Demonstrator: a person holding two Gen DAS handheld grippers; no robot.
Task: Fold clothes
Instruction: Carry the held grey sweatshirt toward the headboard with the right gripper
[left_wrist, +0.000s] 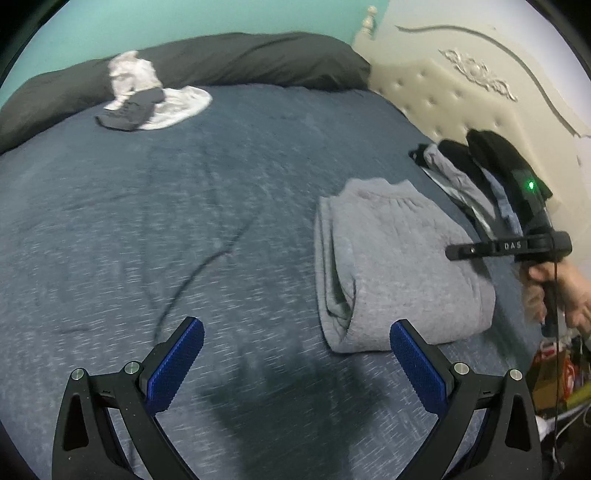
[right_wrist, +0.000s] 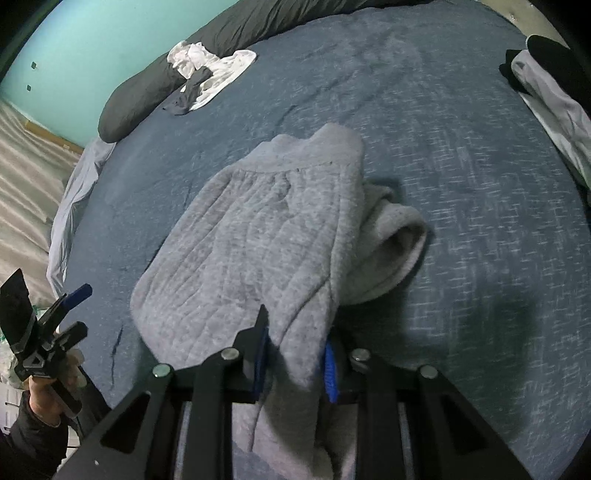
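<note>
1. One grey sweatshirt (right_wrist: 258, 236), already folded into a thick bundle, lies on the blue bedspread (left_wrist: 184, 221) toward the side of the bed with the cream headboard (left_wrist: 443, 103); its layered folded edges show along one side.
2. Right gripper (right_wrist: 295, 358) fingers are clenched on a near corner of the grey fabric, which bunches between the blue pads (right_wrist: 330, 365). Left gripper (left_wrist: 295, 365) fingers are spread wide and released, hovering over bare bedspread just beside the bundle.
3. Handling, as a judgement: the knit looks soft, limp and fairly bulky. It should sag and unfold if lifted from one corner only, so a pull there risks dragging the top layer off the stack. It seems neither slippery nor fragile.
4. Better hold points appear to be the thick folded edge, pinching all layers at once, with the free gripper taking the opposite corner so the bundle moves as one.
5. Open room: a broad stretch of bedspread is free on the side away from the headboard. A heap of white and dark clothes (left_wrist: 147, 99) lies well apart by the dark pillow (left_wrist: 240, 59).
6. Tight side: another pile of dark and pale garments (right_wrist: 546, 96) sits near the headboard, so sliding that way has little margin.
</note>
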